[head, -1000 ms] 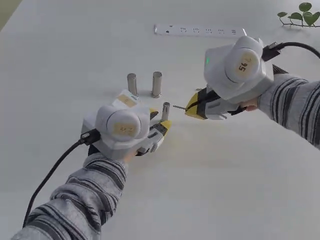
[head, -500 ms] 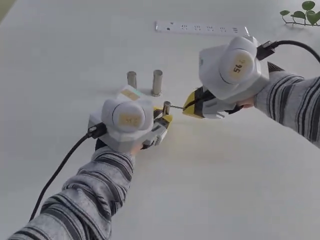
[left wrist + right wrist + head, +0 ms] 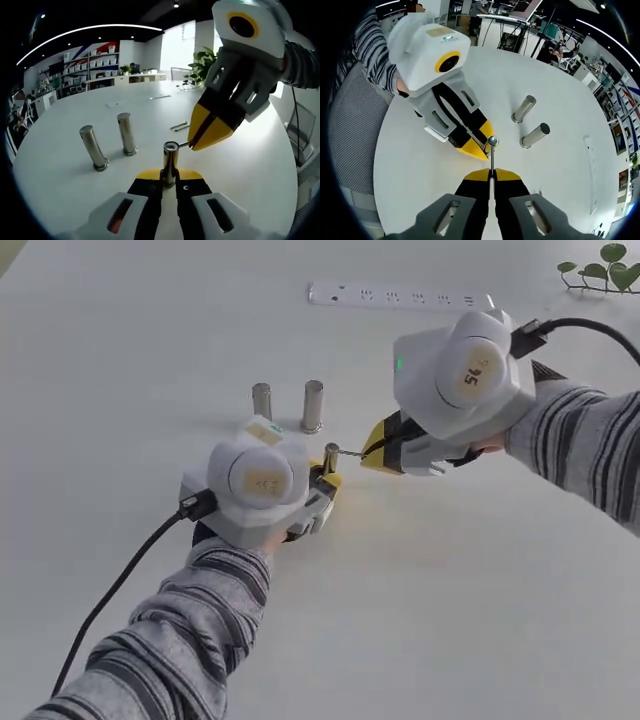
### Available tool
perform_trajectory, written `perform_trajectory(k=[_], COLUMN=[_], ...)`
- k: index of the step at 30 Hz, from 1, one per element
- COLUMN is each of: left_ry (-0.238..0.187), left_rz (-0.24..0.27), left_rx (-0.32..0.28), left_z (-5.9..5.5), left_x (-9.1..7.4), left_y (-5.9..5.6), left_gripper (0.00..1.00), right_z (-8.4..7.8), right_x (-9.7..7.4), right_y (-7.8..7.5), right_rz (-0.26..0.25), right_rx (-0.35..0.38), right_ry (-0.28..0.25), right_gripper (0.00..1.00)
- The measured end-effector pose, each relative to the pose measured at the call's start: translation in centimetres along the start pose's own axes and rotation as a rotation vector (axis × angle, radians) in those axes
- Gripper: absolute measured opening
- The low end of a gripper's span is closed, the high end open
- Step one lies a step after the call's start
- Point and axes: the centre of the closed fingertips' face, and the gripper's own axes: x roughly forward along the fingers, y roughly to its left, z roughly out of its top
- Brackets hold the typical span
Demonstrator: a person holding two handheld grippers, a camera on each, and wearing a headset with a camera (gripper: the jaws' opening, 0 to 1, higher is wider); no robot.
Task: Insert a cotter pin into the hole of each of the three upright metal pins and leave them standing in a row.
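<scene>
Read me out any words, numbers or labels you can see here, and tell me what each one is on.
"95", or "56" if read the other way up: yellow disc label on the right gripper.
Too blurred to read: faint disc label and yellow sticker on the left gripper.
Too small to read: marks on the power strip.

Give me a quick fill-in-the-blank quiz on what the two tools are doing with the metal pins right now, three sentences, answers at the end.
1. The left tool is shut on one upright silver metal pin, while ___ other silver pins stand free behind it.
2. The right tool grips a thin metal cotter pin, whose tip meets the held pin near its ___.
3. Past the pins, a long white ___ lies on the white table.
Answers: two; top; power strip.
</scene>
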Motion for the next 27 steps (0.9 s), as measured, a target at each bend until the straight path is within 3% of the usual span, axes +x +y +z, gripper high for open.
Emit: perform_trajectory(k=[4,18,27], left_ry=[-0.002,-0.011,-0.013], left_rz=[0.002,0.009,0.015], left_rx=[0.036,0.039,0.039], left_z=[-0.1,-0.2,-0.2], left_x=[0.1,0.1,0.2], left_y=[-0.1,0.0,0.0], left_gripper=[0.05,0.05,0.05], right_z=[0.3,1.2,1.7], right_x=[-0.1,0.1,0.5], right_y=[0.0,-0.2,-0.3], right_rz=[-0.004,-0.019,-0.032], right_rx=[-0.015,-0.106,-0.079], right_ry=[0.0,0.012,-0.017], right_gripper=[0.0,0.0,0.0])
